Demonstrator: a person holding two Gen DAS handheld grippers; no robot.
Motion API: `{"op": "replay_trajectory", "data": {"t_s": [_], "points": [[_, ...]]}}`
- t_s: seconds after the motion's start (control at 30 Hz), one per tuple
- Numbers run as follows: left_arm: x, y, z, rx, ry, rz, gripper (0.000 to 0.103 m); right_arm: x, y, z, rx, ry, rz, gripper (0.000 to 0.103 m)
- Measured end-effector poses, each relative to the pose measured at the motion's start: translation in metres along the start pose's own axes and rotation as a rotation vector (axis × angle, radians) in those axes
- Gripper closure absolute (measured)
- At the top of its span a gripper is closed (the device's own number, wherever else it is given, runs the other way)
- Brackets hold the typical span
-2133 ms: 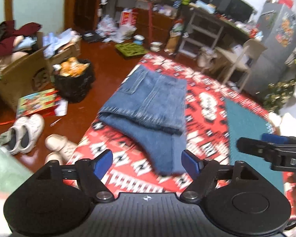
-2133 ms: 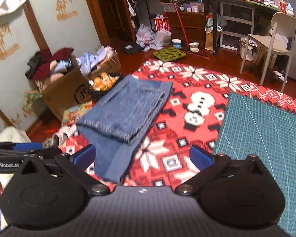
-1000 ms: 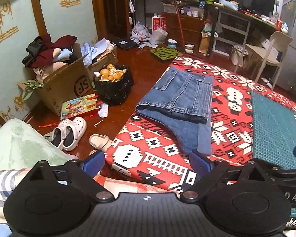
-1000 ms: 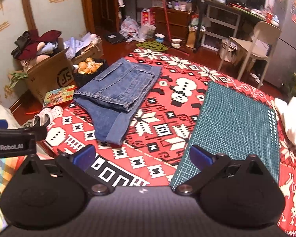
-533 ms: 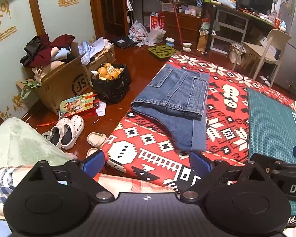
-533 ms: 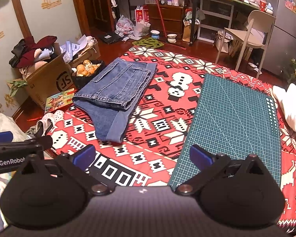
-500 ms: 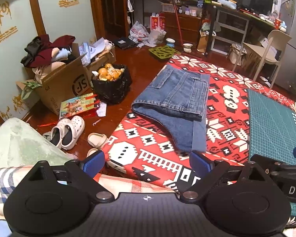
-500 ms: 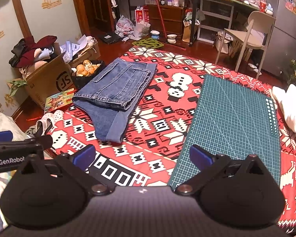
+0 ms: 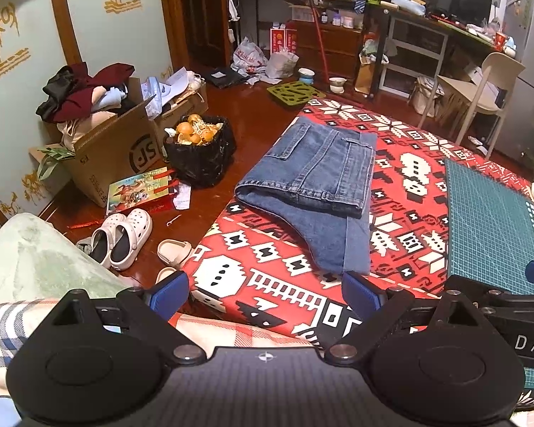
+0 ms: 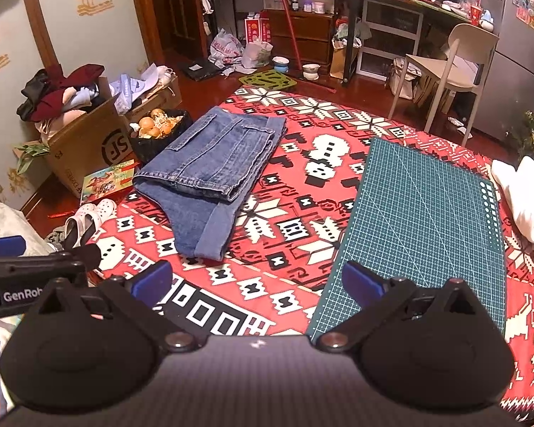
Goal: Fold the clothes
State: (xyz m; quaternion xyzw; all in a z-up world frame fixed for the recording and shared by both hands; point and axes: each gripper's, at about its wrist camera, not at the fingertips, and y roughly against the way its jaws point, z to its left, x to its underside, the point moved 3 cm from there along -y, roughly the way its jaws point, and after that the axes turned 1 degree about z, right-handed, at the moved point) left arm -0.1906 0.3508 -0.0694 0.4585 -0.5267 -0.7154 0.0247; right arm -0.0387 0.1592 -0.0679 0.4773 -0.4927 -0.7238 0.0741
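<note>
The room is cluttered: a cardboard box (image 9: 114, 149) of clothes and a black bag (image 9: 199, 153) of oranges stand on the wooden floor (image 9: 252, 121). The work surface is a red patterned blanket (image 9: 409, 185) with a green cutting mat (image 10: 420, 213) on its right part. The folded jeans (image 9: 317, 185) lie flat on the blanket's left part, well ahead of me. My left gripper (image 9: 265, 293) and right gripper (image 10: 254, 279) hover with fingers apart, holding nothing.

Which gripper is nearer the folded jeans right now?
Left. The left gripper hangs open just short of the jeans; the right gripper sits farther right, toward the cutting mat.
</note>
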Motion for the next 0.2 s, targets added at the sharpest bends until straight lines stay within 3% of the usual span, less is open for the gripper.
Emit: {"op": "replay_trajectory", "data": {"t_s": [0.2], "points": [[0.0002, -0.0009, 0.0002, 0.007, 0.007, 0.002, 0.01, 0.0003, -0.0003, -0.0001, -0.002, 0.002, 0.001, 0.001]]}}
